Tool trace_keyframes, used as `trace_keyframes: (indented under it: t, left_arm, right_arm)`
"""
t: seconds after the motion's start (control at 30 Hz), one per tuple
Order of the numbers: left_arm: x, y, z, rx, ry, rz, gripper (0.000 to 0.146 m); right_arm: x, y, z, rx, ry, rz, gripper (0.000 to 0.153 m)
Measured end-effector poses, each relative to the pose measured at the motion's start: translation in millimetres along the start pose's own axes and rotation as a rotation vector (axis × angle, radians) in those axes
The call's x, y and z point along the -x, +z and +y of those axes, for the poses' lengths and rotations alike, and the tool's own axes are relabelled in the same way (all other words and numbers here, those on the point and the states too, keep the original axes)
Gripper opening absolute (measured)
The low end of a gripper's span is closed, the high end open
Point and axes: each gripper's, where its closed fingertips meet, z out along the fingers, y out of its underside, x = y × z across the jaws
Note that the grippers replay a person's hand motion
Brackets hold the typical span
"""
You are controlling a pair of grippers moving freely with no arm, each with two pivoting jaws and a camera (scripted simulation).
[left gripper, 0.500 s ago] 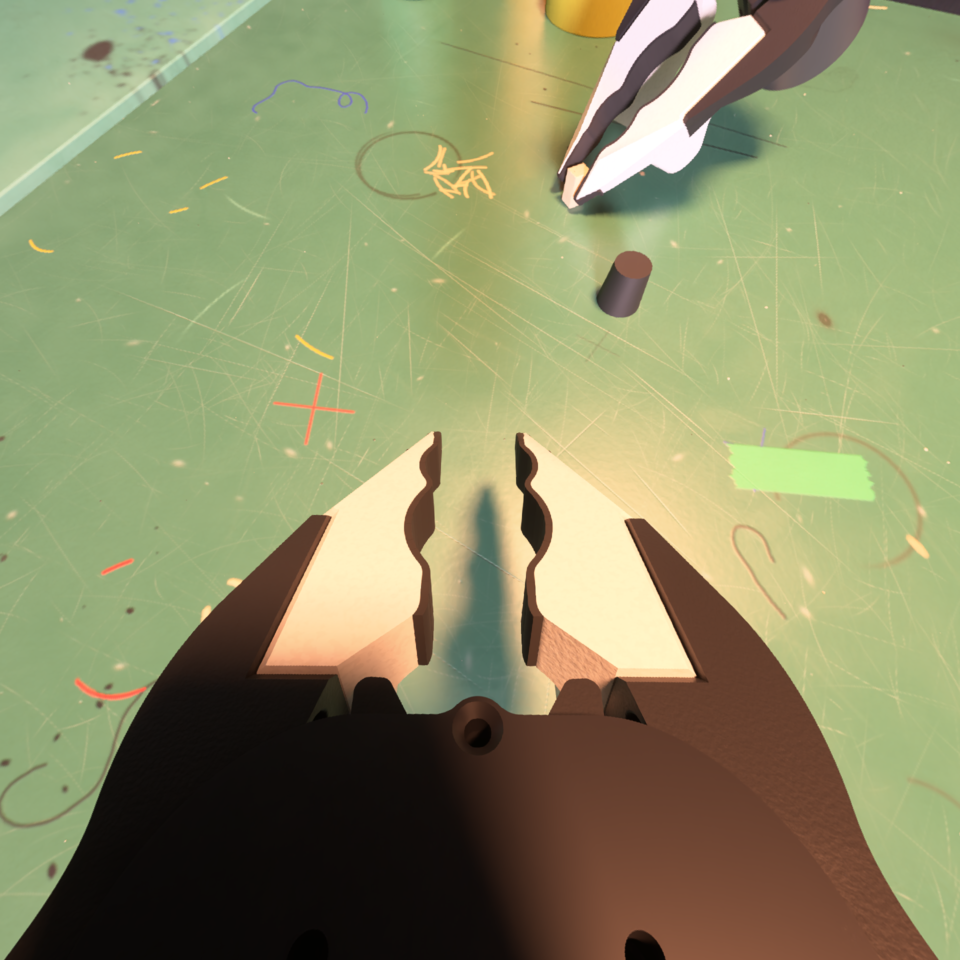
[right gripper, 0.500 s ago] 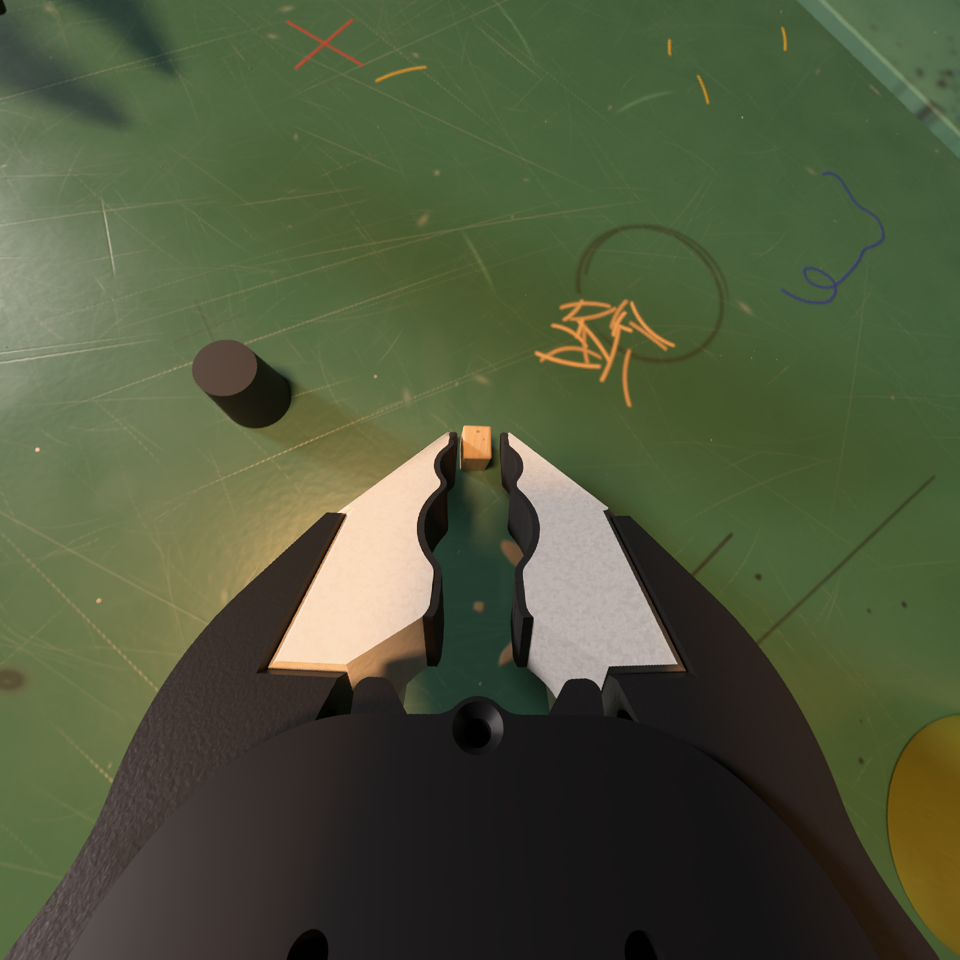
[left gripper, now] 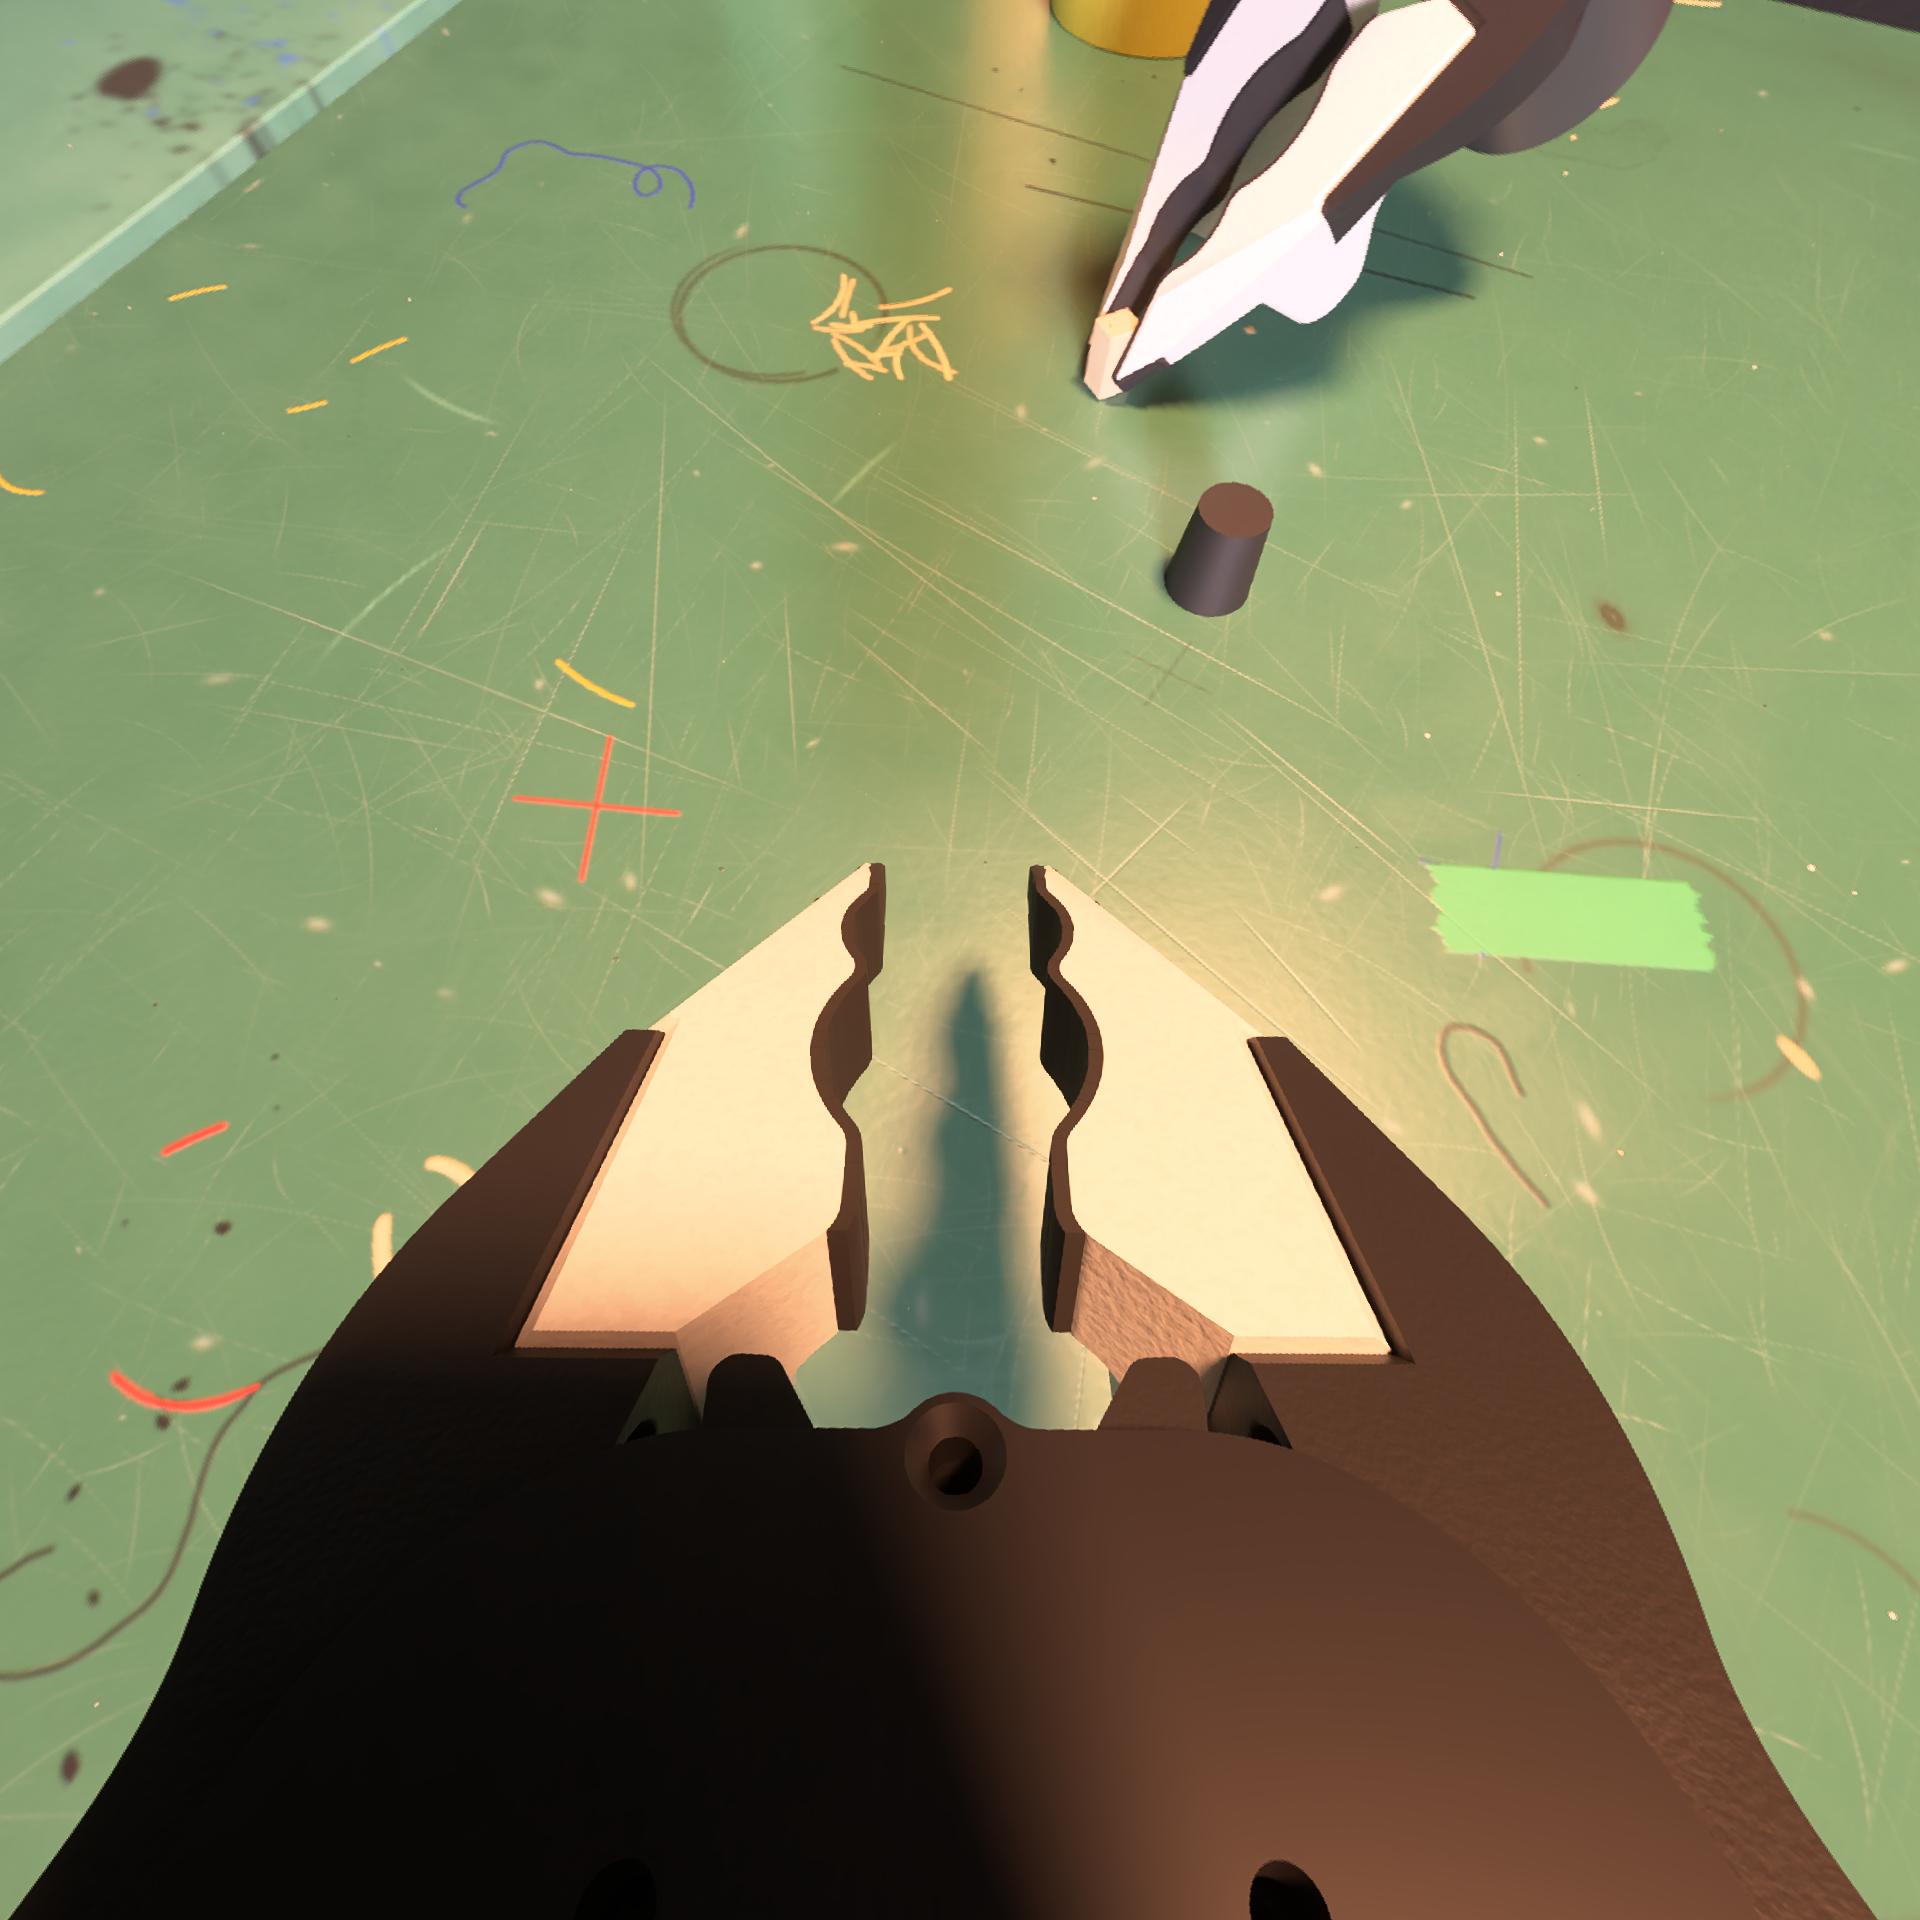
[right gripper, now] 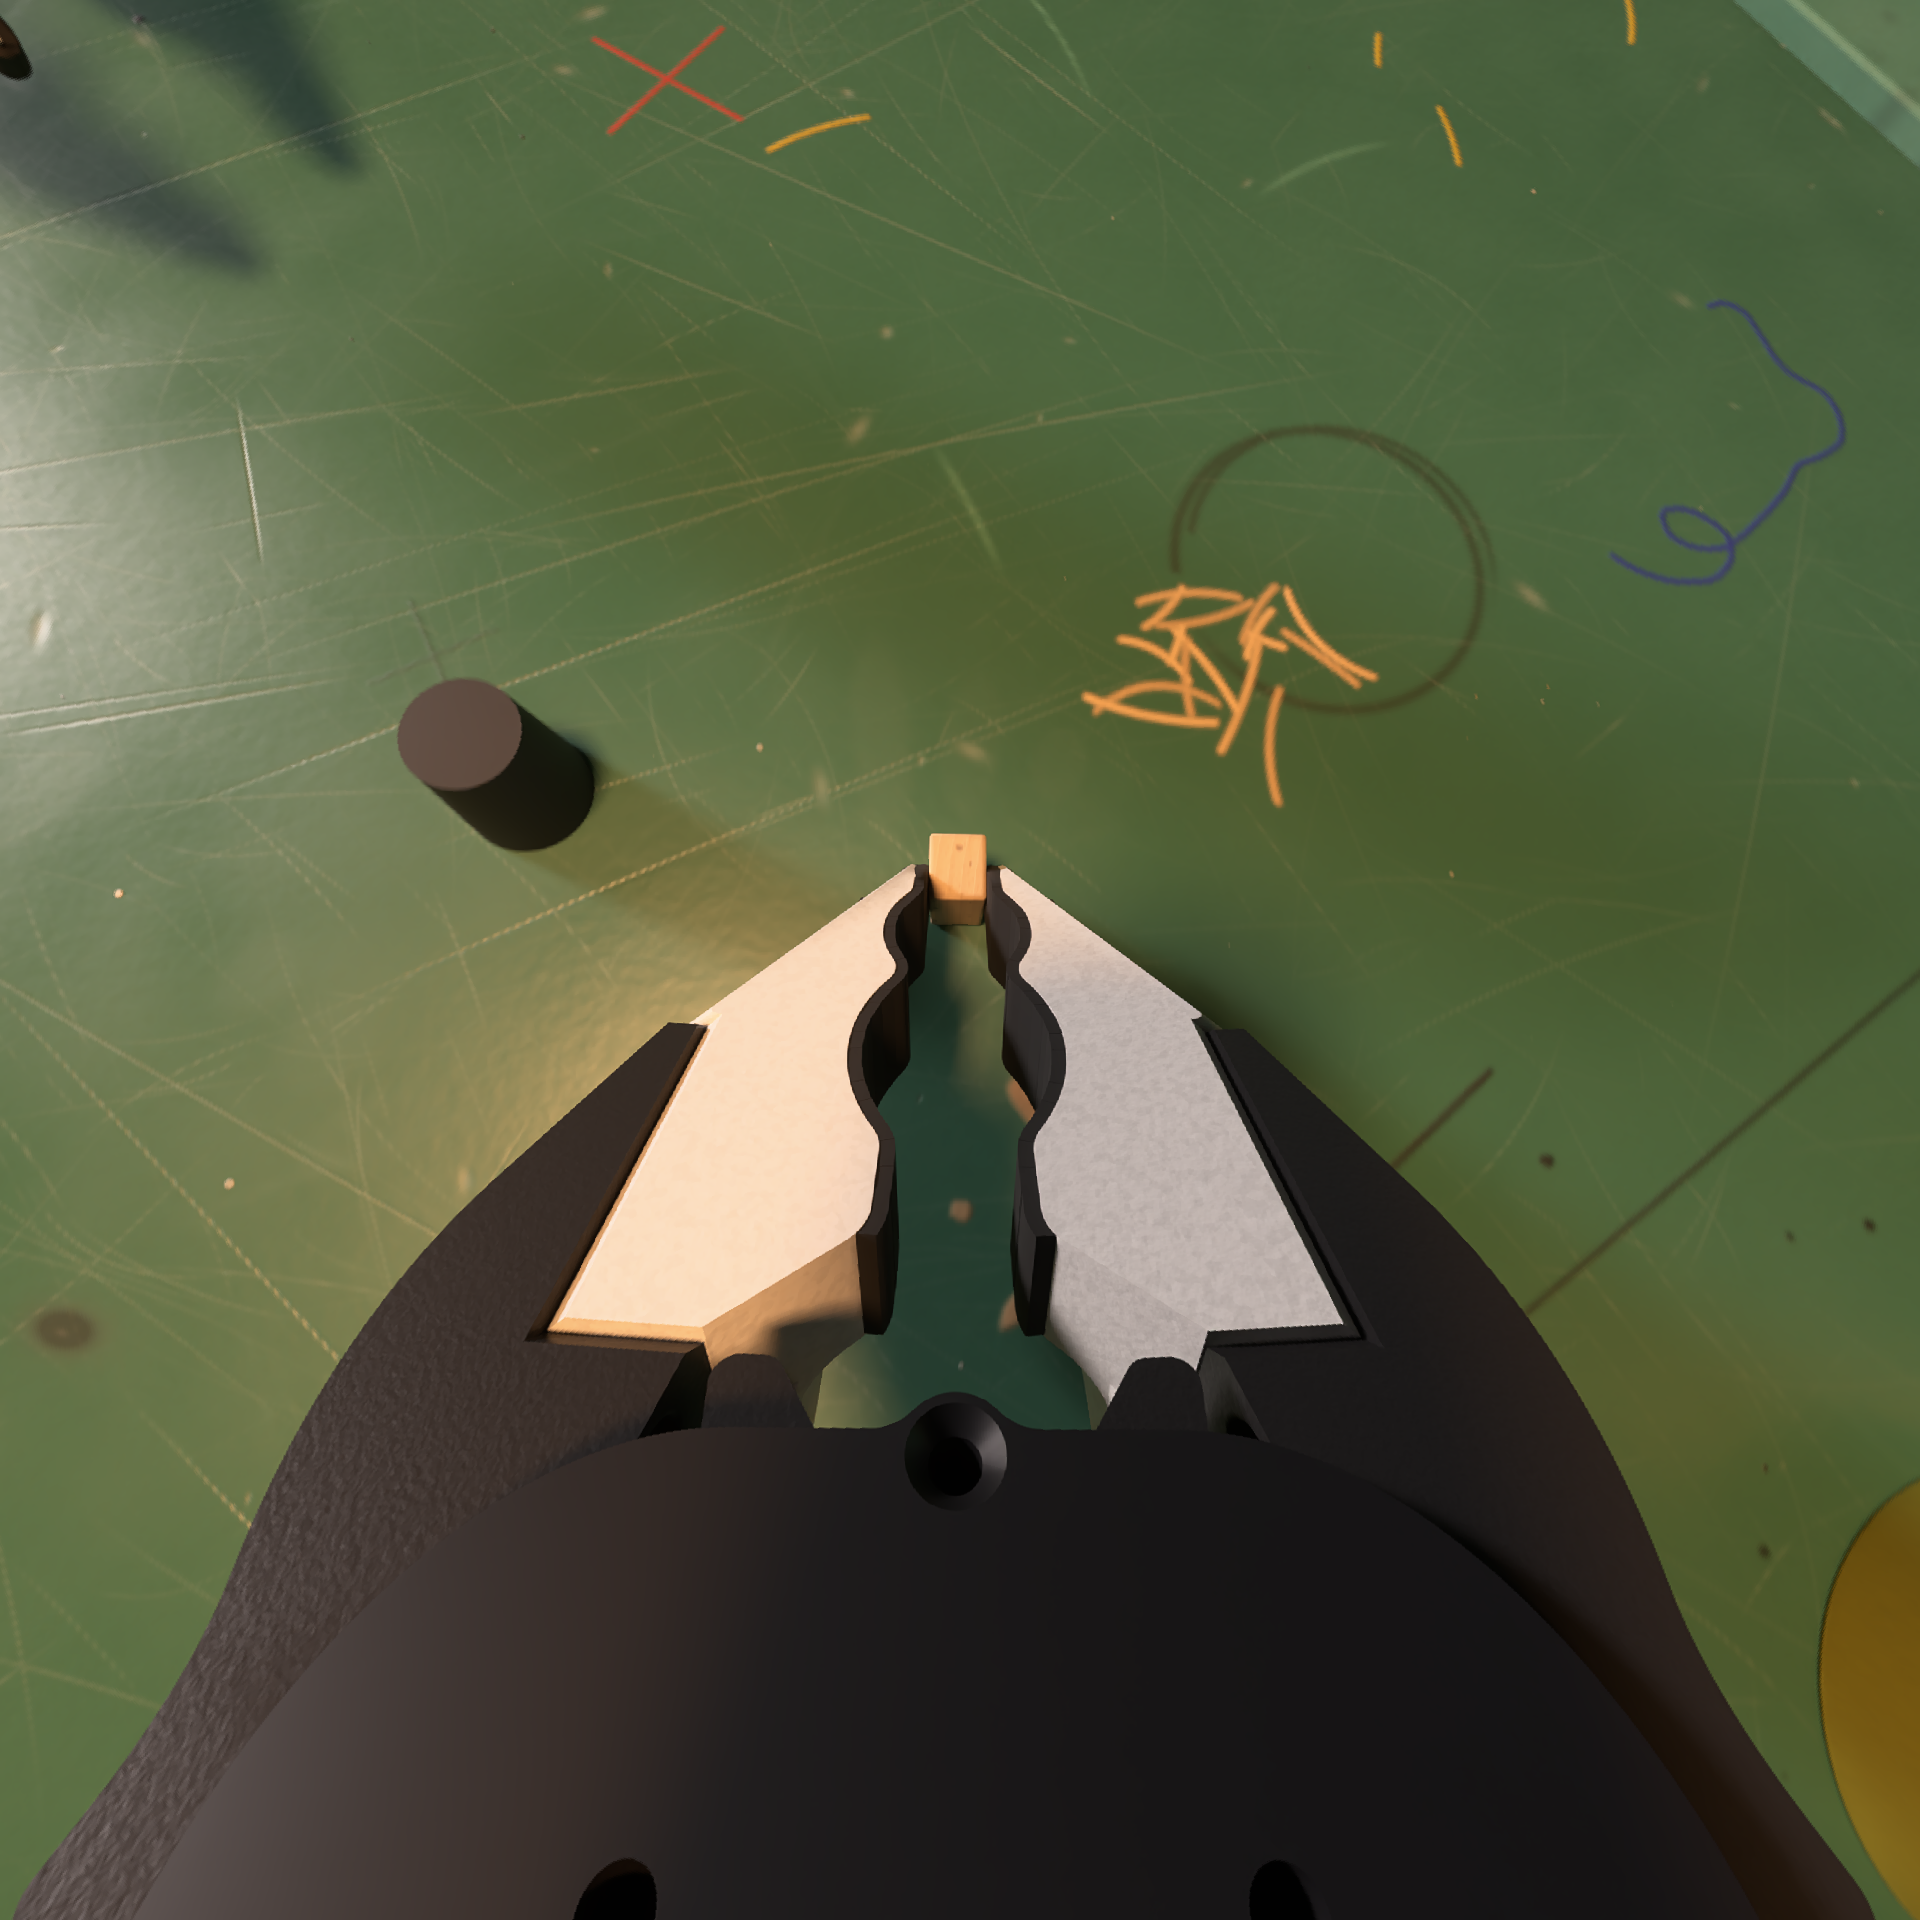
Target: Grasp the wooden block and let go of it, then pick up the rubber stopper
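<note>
A small wooden block (right gripper: 956, 878) sits between the tips of my right gripper (right gripper: 956, 894), which is shut on it, low over the green mat. In the left wrist view the same gripper (left gripper: 1112, 358) points down at the mat with the block (left gripper: 1114, 327) at its tips. A dark rubber stopper (right gripper: 488, 758) stands upright on the mat to the left of the block, apart from it. It also shows in the left wrist view (left gripper: 1221, 551), ahead and to the right of my left gripper (left gripper: 956, 878). The left gripper is open, empty and above the mat.
A yellow round object (left gripper: 1127, 26) stands behind the right gripper and shows at the lower right edge of the right wrist view (right gripper: 1881, 1714). A strip of light green tape (left gripper: 1569, 920) lies flat on the scratched mat. The mat's edge (left gripper: 208, 166) runs at the far left.
My right gripper's fingers have closed in on the wooden block, and the gap beside it is gone. The left gripper and the stopper have not moved.
</note>
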Motion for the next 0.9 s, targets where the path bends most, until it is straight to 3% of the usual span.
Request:
trace_keyframes:
  t: [0.33,0.9]
  left_arm:
    - [-0.8,2.2,6.2,0.021,-0.002,0.011,0.027]
    - [-3.6,6.0,12.0,0.046,-0.003,0.022,0.027]
  right_arm:
    - [6.8,10.4,-10.6,0.045,0.027,-0.09,0.01]
    - [6.0,-3.6,0.6,0.089,0.018,-0.04,0.014]
